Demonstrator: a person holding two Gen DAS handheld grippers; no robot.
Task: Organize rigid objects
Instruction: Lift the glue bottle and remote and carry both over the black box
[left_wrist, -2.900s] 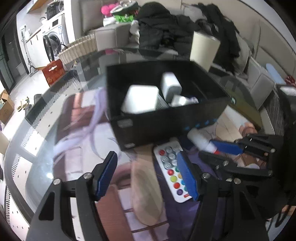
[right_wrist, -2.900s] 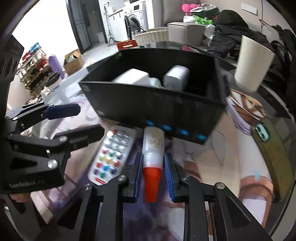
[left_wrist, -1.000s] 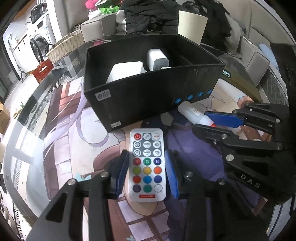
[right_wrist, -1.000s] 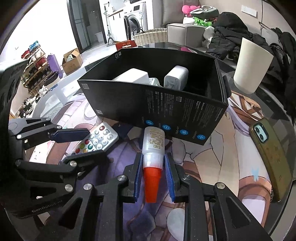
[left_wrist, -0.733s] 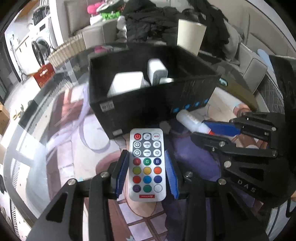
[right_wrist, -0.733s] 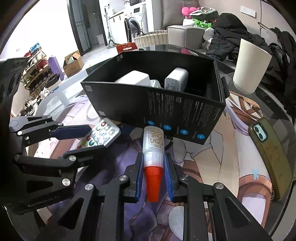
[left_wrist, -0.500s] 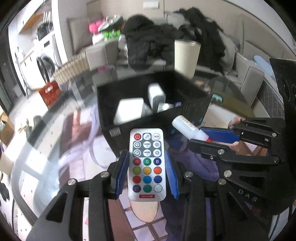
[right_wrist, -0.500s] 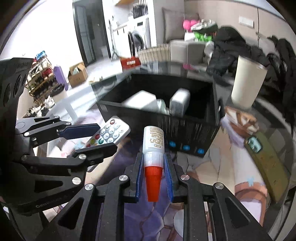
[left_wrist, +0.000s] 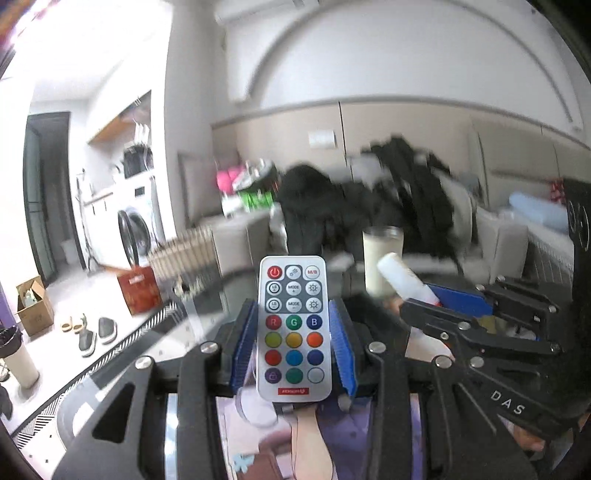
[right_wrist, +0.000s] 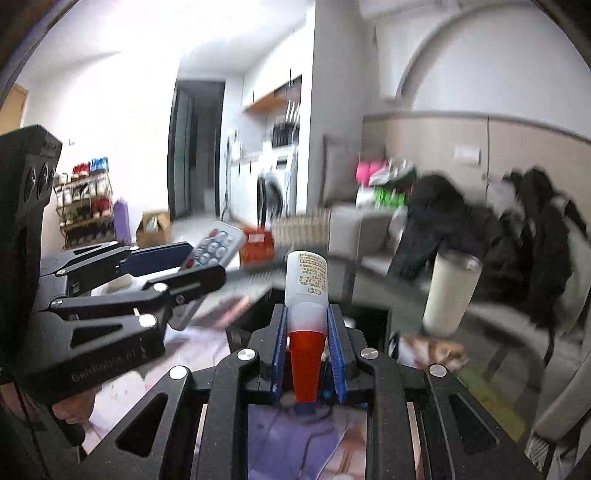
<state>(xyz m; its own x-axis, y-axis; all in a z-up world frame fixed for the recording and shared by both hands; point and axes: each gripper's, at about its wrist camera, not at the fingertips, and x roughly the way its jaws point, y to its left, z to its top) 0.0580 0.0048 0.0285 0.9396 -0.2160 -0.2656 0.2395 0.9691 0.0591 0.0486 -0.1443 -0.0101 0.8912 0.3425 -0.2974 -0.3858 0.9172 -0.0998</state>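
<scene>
Both tools have risen since half a second ago: the black box has dropped out of both views. The left gripper clamps the white remote, raised level beside the right gripper, which pinches the glue bottle by its red cap. Beyond the bottle stands a cream cup.

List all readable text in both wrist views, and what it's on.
"R", "G", "B", "MODE", "M/B": buttons on the remote held in the left gripper.
"DAS": body of the right gripper, seen in the left view.
"GenRobot.AI": side of the left gripper, in the right view; blurred, partly guessed.
Red brand strip at the remote's bottom: too small.
Printed label on the glue bottle: too small.
</scene>
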